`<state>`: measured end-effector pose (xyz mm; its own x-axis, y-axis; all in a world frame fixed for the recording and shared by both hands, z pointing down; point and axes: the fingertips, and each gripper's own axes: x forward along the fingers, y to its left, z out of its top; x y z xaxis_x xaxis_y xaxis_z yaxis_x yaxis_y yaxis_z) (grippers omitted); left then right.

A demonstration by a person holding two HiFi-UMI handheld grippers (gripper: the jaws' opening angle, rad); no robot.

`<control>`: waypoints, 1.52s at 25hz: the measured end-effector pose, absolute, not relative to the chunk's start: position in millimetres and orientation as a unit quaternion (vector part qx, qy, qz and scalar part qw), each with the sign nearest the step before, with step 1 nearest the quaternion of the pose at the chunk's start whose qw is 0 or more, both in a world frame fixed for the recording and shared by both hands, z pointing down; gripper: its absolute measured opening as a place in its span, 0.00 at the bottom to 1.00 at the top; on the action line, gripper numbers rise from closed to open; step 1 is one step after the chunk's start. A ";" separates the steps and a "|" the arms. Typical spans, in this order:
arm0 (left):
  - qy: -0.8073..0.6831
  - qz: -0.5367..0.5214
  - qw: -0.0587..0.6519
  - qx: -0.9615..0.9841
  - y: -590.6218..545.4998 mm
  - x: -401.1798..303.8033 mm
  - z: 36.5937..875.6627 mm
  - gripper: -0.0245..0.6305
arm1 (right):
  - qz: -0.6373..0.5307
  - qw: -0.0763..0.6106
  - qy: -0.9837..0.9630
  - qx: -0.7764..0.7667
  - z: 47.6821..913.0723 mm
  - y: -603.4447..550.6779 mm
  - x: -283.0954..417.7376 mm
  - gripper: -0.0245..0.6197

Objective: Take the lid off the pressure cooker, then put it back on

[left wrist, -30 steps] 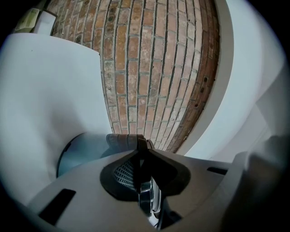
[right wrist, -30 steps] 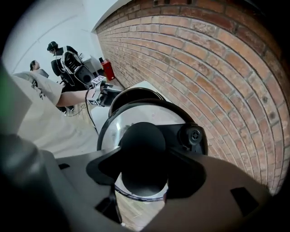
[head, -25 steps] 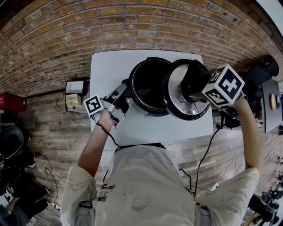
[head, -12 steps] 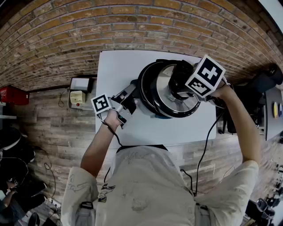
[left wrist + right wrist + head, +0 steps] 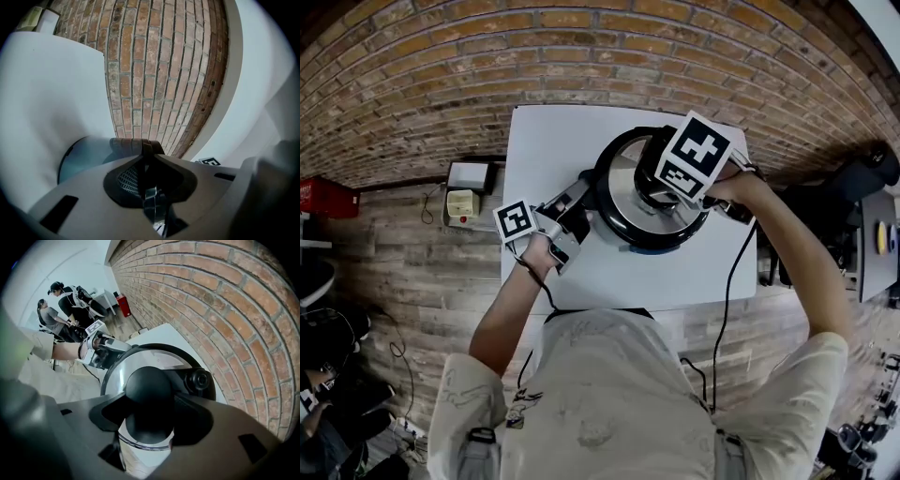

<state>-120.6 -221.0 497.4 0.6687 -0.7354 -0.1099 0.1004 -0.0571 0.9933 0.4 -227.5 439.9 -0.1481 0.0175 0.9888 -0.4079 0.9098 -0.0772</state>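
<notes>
Swung leftward and down since a second ago, from tilted beside the open pot to roughly level over it (meaning the lid (image 5: 628, 208), carried by the right gripper (image 5: 150, 414)). Now covers the mouth of the pressure cooker (image 5: 649, 242), near the middle of the white tabletop (image 5: 544, 141). Held by the black knob (image 5: 150, 394), with the right gripper's jaws spread wide, pointing down, both pads pressing the knob's sides. Unmoved on the other side: left gripper (image 5: 567, 208), nearly closed and pinched on the cooker's thin side handle (image 5: 146, 161), apparently steadying the body. Judged to be the second half of the task, putting the lid back on, with the removal already done. Next calls for lowering the last bit until rim meets rim all round, then probably twisting to lock while keeping the handle braced, and only afterwards letting go of the knob. Cannot tell whether already seated or hovering just above: near part of the seam hidden under the marker cube (image 5: 694, 155) in the head view, and cut off by the jaws in the right gripper view. Also unreadable: any alignment marks, and the setting of the small black valve (image 5: 201, 379) beside the knob. Little of the pot to see in the left gripper view beyond a curved bluish wall and the handle itself.
</notes>
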 end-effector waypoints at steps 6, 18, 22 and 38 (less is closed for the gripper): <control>-0.243 -0.326 0.641 0.652 -221.9 -120.2 497.2 0.14 | 0.169 0.637 -0.742 0.124 441.8 -228.4 -0.3 0.49; -0.245 -0.324 0.641 0.651 -221.4 -119.1 497.3 0.14 | 0.160 0.633 -0.748 0.117 441.3 -227.4 0.6 0.49; -0.245 -0.322 0.639 0.654 -221.4 -119.3 497.4 0.14 | 0.157 0.634 -0.749 0.113 441.3 -226.9 0.6 0.49; -0.234 -0.312 0.645 0.657 -221.7 -118.8 497.8 0.14 | 0.120 0.656 -0.742 0.063 441.7 -223.1 1.1 0.50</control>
<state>-118.8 -221.7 497.8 0.6954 -0.7104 -0.1085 0.0952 -0.0586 0.9937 1.1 -223.1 441.7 -0.1301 0.0647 0.9894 -0.2513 0.9631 -0.0961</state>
